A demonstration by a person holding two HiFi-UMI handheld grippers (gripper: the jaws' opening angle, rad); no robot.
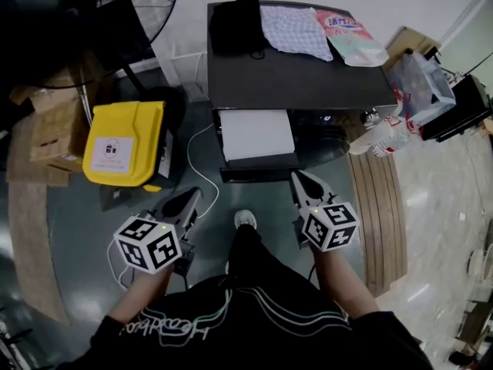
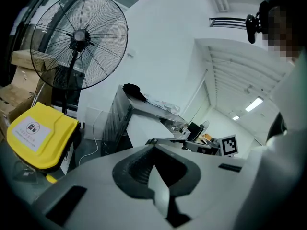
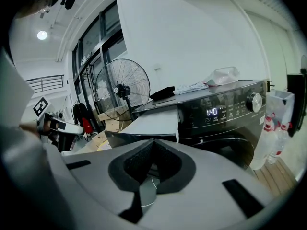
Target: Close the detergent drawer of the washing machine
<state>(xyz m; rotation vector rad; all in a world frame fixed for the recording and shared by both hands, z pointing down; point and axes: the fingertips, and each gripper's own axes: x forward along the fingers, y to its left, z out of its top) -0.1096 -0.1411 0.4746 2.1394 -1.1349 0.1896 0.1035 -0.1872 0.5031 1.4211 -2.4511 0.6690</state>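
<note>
You were at the approach step: the detergent drawer stood pulled well out of the front of the washing machine, its pale top showing and its dark front panel facing you, and neither gripper touched it. Your right gripper had its jaws together with nothing between them, and the drawer's front panel lay just ahead of its tips and slightly to their left; in the right gripper view the drawer sat directly beyond the closed tips, with the lit control panel off to the right. Your left gripper was likewise closed and empty, held lower and further back, with the drawer ahead and to its right and a yellow bin off to its left. The closing push had not begun, as I judged it. The next move probably called for bringing the right gripper's closed tips flat against the middle of the front panel, then pushing straight in along the drawer's line so it ran home without skewing.
</note>
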